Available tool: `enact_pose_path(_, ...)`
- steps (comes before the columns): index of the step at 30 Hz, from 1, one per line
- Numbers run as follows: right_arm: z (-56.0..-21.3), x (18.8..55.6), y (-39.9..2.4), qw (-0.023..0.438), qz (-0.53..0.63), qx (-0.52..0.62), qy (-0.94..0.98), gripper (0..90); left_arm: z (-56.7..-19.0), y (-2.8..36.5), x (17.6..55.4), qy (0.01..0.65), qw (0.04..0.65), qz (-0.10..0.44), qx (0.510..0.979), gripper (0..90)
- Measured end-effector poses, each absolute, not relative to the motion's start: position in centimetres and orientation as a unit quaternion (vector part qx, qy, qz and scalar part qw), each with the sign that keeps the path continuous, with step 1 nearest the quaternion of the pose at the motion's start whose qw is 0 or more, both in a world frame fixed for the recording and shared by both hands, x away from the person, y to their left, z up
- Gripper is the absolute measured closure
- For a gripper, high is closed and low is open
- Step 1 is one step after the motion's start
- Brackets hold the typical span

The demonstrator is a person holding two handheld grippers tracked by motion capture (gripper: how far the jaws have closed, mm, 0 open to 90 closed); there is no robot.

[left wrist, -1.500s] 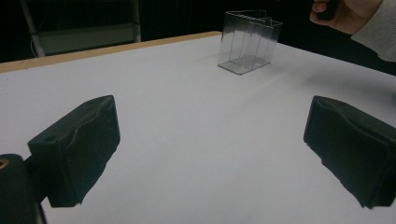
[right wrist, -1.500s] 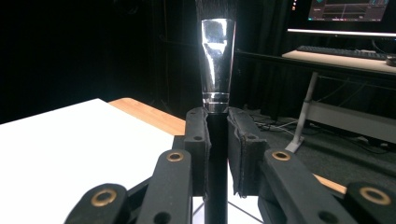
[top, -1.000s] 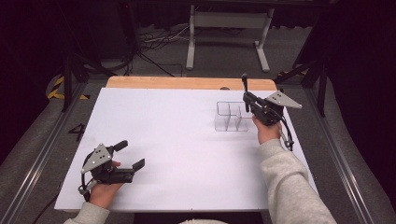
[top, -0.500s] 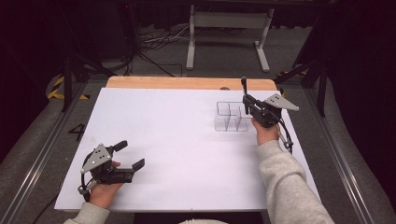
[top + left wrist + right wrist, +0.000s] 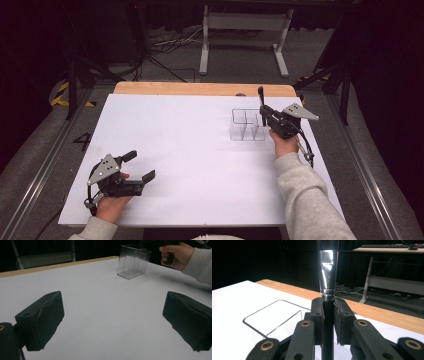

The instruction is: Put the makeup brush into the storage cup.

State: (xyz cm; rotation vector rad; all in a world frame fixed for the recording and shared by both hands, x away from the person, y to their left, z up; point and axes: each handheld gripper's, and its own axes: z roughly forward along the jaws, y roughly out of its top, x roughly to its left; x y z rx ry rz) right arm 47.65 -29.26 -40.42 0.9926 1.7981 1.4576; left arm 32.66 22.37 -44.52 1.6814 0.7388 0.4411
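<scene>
Two hand-held grippers over white table (image 5: 200, 150) in dark room: left (image 5: 139, 166) apart, right (image 5: 261, 109) clamped on brush (image 5: 327, 270).

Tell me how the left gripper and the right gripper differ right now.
The left gripper has its jaws wide apart with nothing between them; the right gripper is clamped on a slim dark tool with a shiny metal ferrule. The left gripper sits low near the table's near corner; the right gripper holds its tool upright beside the clear divided container. Both are black, hand-held, and carry a grey plate.
</scene>
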Motion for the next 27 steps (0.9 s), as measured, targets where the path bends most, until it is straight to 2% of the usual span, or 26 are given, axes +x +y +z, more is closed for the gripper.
enact_pose_path(13, -40.7, 47.7, -29.1, 0.304, 0.540, 0.381, 0.686, 78.4, -44.5, 22.4, 32.6, 0.316, 0.586, 0.191, 0.722, 4.4)
enact_pose_path(18, -40.3, 47.5, -29.3, 0.301, 0.550, 0.384, 0.678, 55.6, -44.5, 22.5, 32.6, 0.318, 0.586, 0.190, 0.721, 4.4)
enact_pose_path(27, -38.6, 46.2, -29.3, 0.300, 0.569, 0.376, 0.667, 31.3, -44.5, 22.7, 32.4, 0.319, 0.586, 0.192, 0.720, 4.4)
